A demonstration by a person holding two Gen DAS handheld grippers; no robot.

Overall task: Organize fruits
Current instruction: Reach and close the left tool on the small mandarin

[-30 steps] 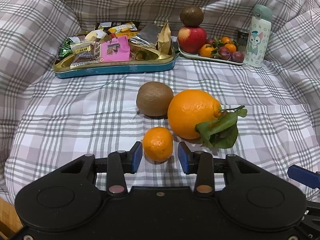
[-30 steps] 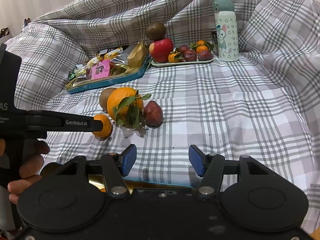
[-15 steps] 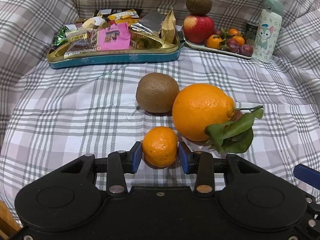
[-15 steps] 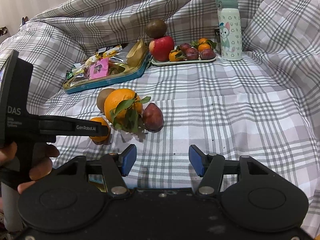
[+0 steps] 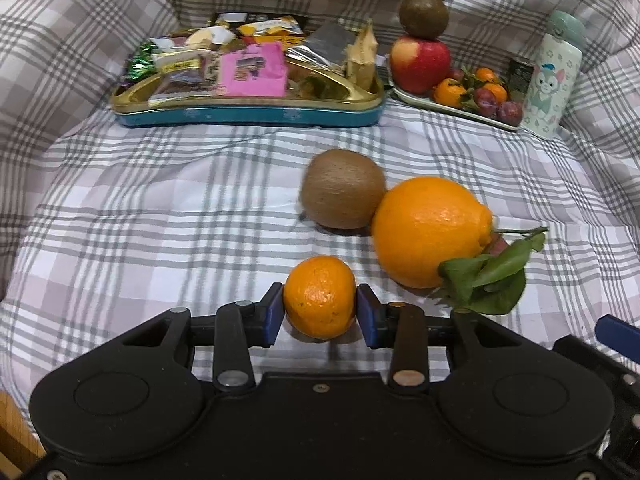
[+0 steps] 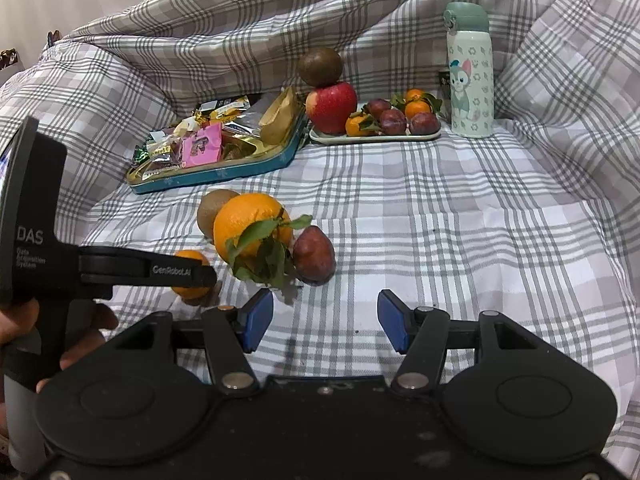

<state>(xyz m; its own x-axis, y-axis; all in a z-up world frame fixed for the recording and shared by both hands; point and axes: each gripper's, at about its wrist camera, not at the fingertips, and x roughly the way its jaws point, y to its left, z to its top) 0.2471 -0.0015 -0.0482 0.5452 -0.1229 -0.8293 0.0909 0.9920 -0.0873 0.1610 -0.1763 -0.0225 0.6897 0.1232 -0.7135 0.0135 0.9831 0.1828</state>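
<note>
Fruit lying near: one mandarin (image 5: 320,298) being pinched by left gripper (image 5: 320,312), one kiwi (image 5: 343,189), one orange (image 5: 430,230) half-hiding one plum (image 6: 314,255); right gripper (image 6: 325,322) gaping, holding nothing.

Plaid cloth (image 6: 460,216), rumpled at the back. On it: kiwi (image 5: 342,194) touching orange (image 5: 430,230), plum (image 6: 314,254), tin (image 5: 248,114), tray (image 6: 374,138), bottle (image 6: 470,72). Mandarin (image 5: 320,296): contact with cloth unclear.

left gripper (image 6: 200,276) reads "das" and "genrobot.ai" (smaller print beneath too blurred).
</note>
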